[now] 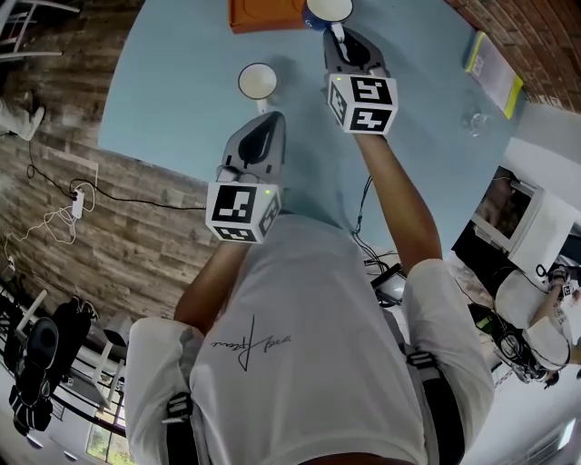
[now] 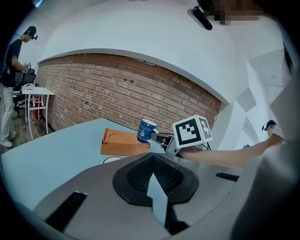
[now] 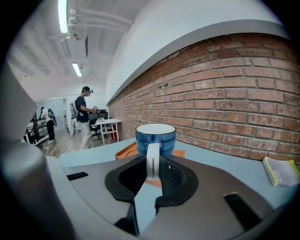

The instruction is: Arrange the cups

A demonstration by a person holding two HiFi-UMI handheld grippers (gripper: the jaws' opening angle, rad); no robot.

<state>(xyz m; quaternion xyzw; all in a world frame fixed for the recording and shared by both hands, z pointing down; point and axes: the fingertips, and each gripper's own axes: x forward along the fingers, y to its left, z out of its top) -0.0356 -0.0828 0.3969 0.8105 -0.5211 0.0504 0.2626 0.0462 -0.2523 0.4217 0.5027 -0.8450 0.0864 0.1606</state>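
Observation:
A blue cup (image 3: 155, 136) with a white inside hangs by its white handle (image 3: 153, 161), and my right gripper (image 3: 153, 169) is shut on that handle. In the head view this cup (image 1: 329, 9) is at the top edge, beside an orange board (image 1: 263, 14), with the right gripper (image 1: 337, 34) just below it. From the left gripper view the held cup (image 2: 146, 130) is above the board's (image 2: 123, 142) right end. A second cup (image 1: 258, 82) stands on the light blue table (image 1: 172, 91), just ahead of my left gripper (image 1: 265, 113), which is shut and holds nothing.
A yellow-edged book (image 1: 495, 65) and a clear glass (image 1: 475, 123) lie at the table's right side near the brick wall. The table's near edge runs under my arms. People stand at desks in the room beyond (image 3: 84, 115).

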